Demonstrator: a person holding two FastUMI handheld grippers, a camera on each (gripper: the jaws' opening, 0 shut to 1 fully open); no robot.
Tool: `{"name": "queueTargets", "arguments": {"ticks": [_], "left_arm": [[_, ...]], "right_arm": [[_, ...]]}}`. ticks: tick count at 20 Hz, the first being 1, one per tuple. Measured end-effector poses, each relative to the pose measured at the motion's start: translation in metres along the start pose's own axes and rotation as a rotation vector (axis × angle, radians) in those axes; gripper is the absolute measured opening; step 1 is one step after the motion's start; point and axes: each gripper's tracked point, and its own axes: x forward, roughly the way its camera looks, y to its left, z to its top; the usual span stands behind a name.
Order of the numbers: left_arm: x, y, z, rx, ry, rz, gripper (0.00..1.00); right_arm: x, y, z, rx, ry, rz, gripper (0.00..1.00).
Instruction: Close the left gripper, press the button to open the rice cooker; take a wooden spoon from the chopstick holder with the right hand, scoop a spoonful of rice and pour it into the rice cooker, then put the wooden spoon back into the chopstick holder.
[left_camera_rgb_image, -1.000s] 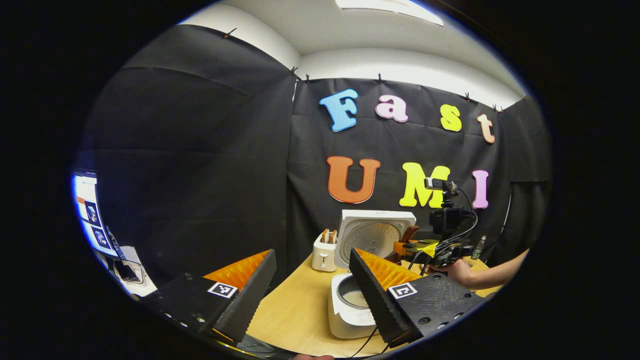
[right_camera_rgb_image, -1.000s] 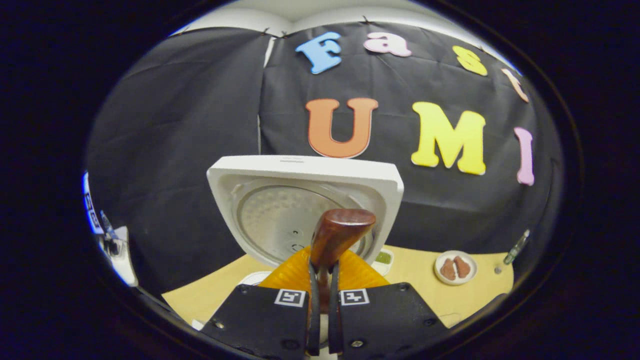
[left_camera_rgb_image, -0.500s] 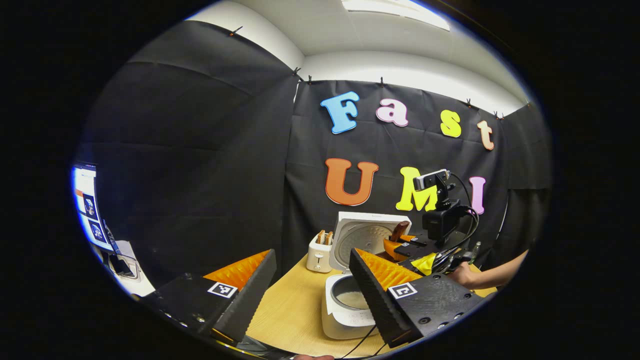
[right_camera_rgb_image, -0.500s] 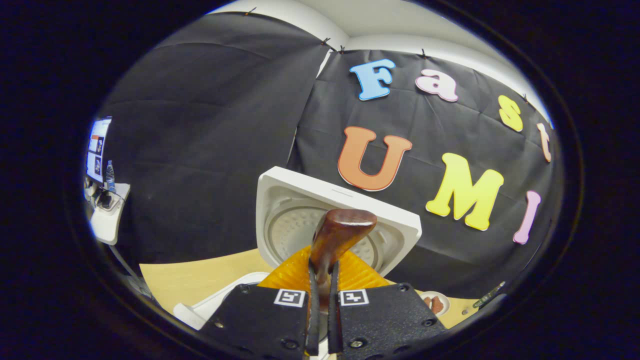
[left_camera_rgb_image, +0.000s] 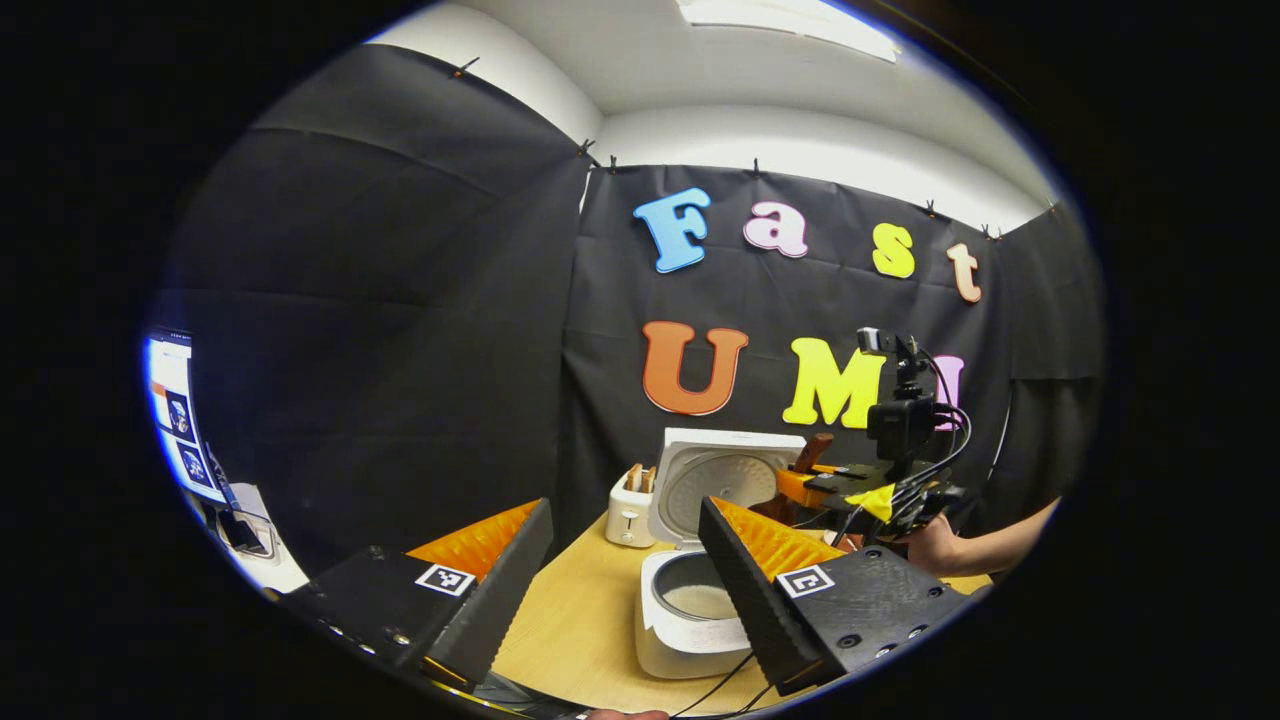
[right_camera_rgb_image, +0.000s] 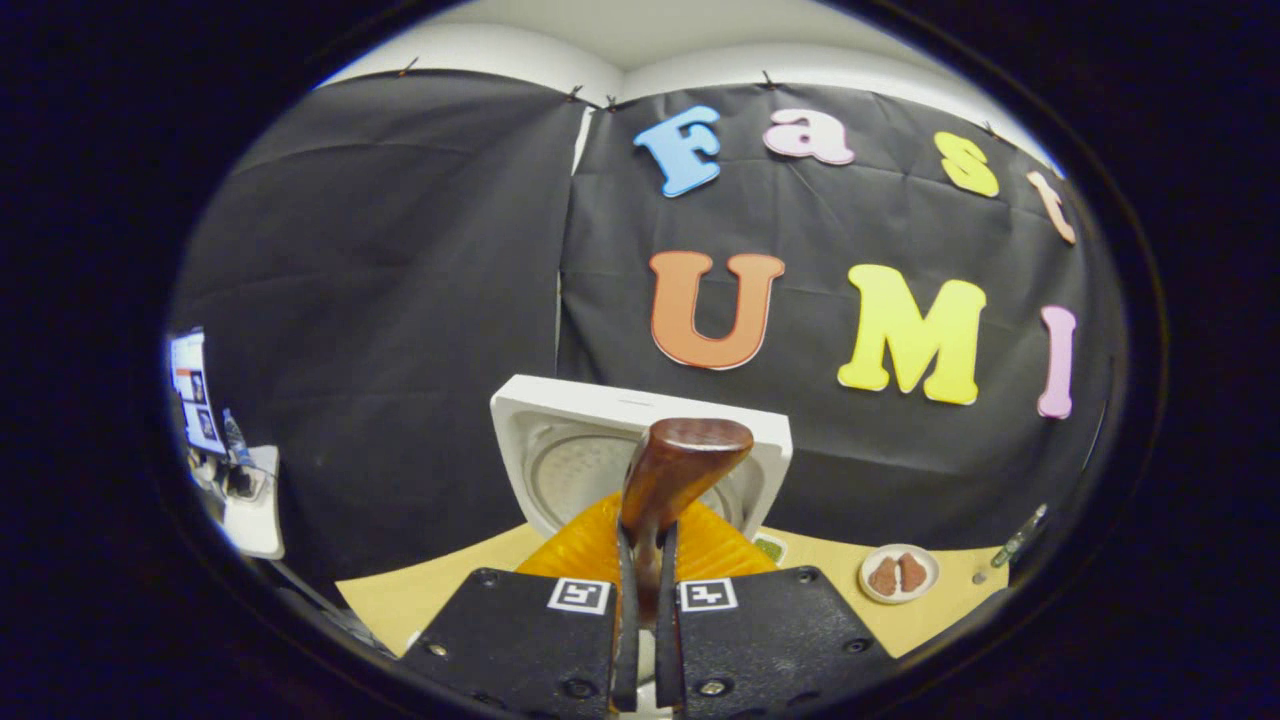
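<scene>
My right gripper (right_camera_rgb_image: 640, 610) still pinches the brown wooden spoon (right_camera_rgb_image: 672, 470), now levelled before the white rice cooker (left_camera_rgb_image: 695, 600) with its raised lid; probably above the pot. My left gripper (left_camera_rgb_image: 625, 580) stays wide open, holding nothing.

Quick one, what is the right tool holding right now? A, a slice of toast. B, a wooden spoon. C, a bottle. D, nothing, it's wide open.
B: in the right gripper view the right tool has both fingers pressed on the wooden spoon, before the open rice cooker.
</scene>
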Motion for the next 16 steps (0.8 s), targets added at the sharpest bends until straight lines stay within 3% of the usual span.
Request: {"name": "queueTargets", "arguments": {"ticks": [8, 13, 16], "left_arm": [[0.013, -0.065, 0.001, -0.018, 0.002, -0.111, 0.94], [0.023, -0.116, 0.005, 0.007, 0.007, -0.179, 0.94], [0.032, -0.135, 0.007, 0.016, -0.006, -0.179, 0.94]], "right_arm": [[-0.067, -0.092, 0.031, 0.190, -0.042, -0.081, 0.12], [-0.126, -0.176, 0.025, 0.250, -0.069, -0.208, 0.12], [-0.157, -0.228, 0.006, 0.290, -0.058, -0.288, 0.12]]}}
